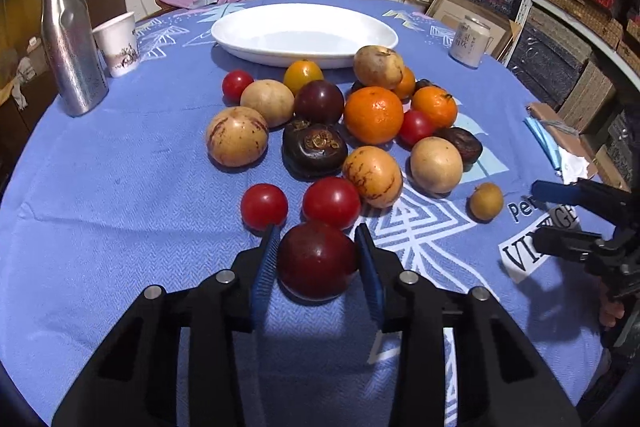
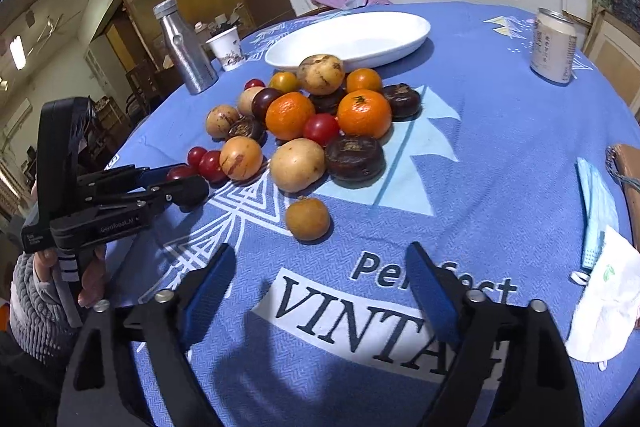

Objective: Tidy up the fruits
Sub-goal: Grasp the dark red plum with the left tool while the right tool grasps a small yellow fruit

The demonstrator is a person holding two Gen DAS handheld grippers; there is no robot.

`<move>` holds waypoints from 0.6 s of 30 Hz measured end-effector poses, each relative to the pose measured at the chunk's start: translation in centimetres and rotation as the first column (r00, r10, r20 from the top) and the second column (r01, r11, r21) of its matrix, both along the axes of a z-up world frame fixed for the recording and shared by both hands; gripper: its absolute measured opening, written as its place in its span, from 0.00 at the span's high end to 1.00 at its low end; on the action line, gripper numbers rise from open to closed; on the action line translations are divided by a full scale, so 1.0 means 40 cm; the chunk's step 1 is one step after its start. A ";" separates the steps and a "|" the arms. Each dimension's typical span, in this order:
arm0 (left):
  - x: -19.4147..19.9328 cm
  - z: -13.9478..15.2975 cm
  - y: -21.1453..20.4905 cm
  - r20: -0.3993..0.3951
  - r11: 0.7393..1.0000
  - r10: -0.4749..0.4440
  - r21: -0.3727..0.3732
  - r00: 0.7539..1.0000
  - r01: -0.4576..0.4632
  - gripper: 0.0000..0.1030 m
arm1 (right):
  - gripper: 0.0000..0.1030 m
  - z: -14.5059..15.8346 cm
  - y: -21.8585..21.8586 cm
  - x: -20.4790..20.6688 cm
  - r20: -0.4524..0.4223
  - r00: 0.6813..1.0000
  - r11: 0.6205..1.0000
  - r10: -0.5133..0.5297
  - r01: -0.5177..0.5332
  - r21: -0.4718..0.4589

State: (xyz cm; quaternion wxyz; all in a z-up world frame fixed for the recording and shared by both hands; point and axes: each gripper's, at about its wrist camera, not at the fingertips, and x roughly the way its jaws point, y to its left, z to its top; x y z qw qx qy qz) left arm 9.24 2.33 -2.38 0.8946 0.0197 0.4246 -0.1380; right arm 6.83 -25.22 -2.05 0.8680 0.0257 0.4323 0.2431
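Dark red plum, glossy with a purplish blush, sits on the blue tablecloth at the near edge of the fruit pile; left gripper has its blue pads against both sides of it, jaws narrow, gripping the plum; plum's underside is at cloth level, can't tell if it has lifted. Just beyond it are two red tomatoes, then a striped tan fruit and a near-black flattened fruit; two oranges sit mid-pile; a white oval dish, nothing in it, lies behind the pile. Right gripper hangs over the printed lettering on the cloth, jaws fairly wide, nothing between the pads; a small brown round fruit lies apart from the pile, just ahead of it. Steel bottle and paper cup stand far left; a can stands far right.
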 end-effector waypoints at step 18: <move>-0.012 0.002 0.017 -0.011 0.994 -0.059 -0.091 0.998 0.057 0.64 | 0.71 -0.024 0.087 0.069 -0.033 0.997 0.995 0.063 -0.065 -0.081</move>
